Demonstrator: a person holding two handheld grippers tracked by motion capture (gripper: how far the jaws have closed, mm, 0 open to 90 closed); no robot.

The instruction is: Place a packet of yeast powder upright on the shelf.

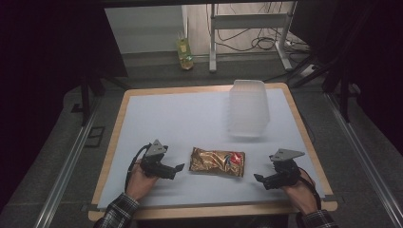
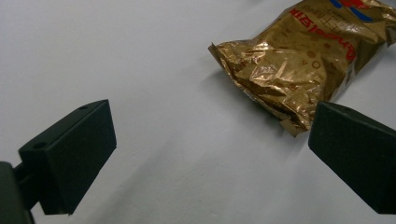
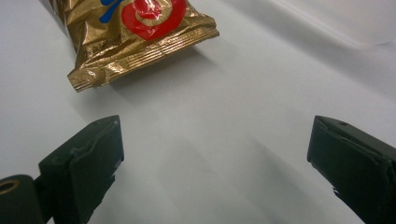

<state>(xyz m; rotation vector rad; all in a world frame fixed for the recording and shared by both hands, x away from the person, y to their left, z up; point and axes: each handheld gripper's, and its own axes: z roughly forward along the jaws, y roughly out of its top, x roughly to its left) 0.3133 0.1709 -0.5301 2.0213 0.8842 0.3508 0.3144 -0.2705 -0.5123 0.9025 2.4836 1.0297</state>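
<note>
A gold foil snack bag with red and blue print lies flat on the white table top, near the front middle. My left gripper rests just left of the bag, jaws open and empty, pointing toward it. In the left gripper view the crumpled end of the bag lies ahead at the upper right, beyond the gripper. My right gripper sits to the bag's right, also open and empty. In the right gripper view the sealed end of the bag lies ahead at the upper left of the gripper.
A clear plastic tray stands upside down at the back right of the table. The table has a wooden rim. On the floor behind the table stand a yellow bottle and a metal frame with cables.
</note>
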